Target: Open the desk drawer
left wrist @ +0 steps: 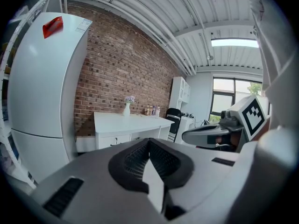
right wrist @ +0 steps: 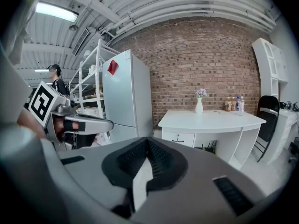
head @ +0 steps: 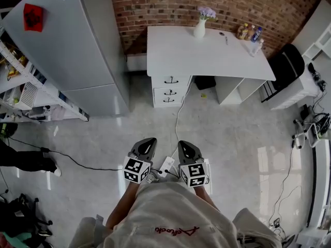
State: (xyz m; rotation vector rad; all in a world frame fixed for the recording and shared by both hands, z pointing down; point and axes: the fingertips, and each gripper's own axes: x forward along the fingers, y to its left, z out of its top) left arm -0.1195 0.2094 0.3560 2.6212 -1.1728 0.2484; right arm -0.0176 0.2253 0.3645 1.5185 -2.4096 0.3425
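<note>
A brick wall [head: 170, 4] backs the pale floor in the head view. A white desk [head: 207, 53] stands against it beside a tall fridge [head: 72, 40]. The desk's three drawers [head: 169, 89] are stacked at its left end, all pushed in. The left gripper [head: 149, 141] and right gripper [head: 182, 144] hang side by side, well apart from the desk and pointing toward it. The left gripper view shows its jaws pressed together on nothing, with the desk far ahead. The right gripper view likewise shows its jaws together and empty.
</note>
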